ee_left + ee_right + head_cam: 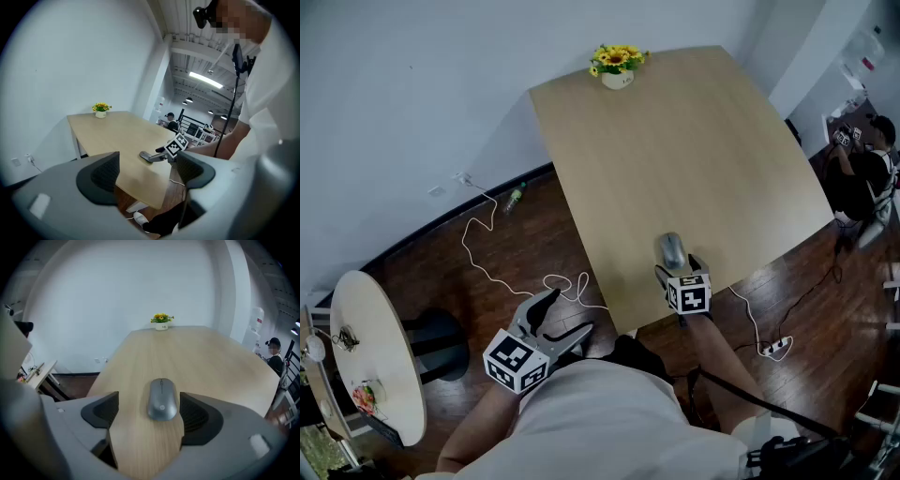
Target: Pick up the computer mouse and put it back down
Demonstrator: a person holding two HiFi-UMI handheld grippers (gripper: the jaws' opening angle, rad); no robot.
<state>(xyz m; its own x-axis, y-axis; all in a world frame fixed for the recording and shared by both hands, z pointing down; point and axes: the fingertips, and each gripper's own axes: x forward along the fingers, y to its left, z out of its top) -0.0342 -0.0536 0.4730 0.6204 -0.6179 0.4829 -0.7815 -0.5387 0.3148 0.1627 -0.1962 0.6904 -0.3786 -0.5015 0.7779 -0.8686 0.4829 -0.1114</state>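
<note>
- Watching the right gripper [679, 269], I am seeing its jaws standing wide apart with the computer mouse [162, 399] lying between them, flat on the table [675, 141] and not yet squeezed.
- The mouse is sitting off-centre in that gap, just beside the pad on the right of the right gripper view, with bare wood showing on its other side.
- I am judging that a close from here is risking 1 pad meeting the shell first and shoving the mouse sideways or twisting it.
- The shell is looking smooth and rounded, so I am expecting it could squirt forward out of a high or shallow pinch.
- The mouse is resting near the table's front edge, so I am thinking a slip toward me could send it to the floor.
- My right hand is pitching the gripper steeply down over the table edge, jaws straddling the mouse.
- The left gripper [565, 317] is hanging off the table over the floor, tilted gently down, jaws spread wide and holding nothing.
</note>
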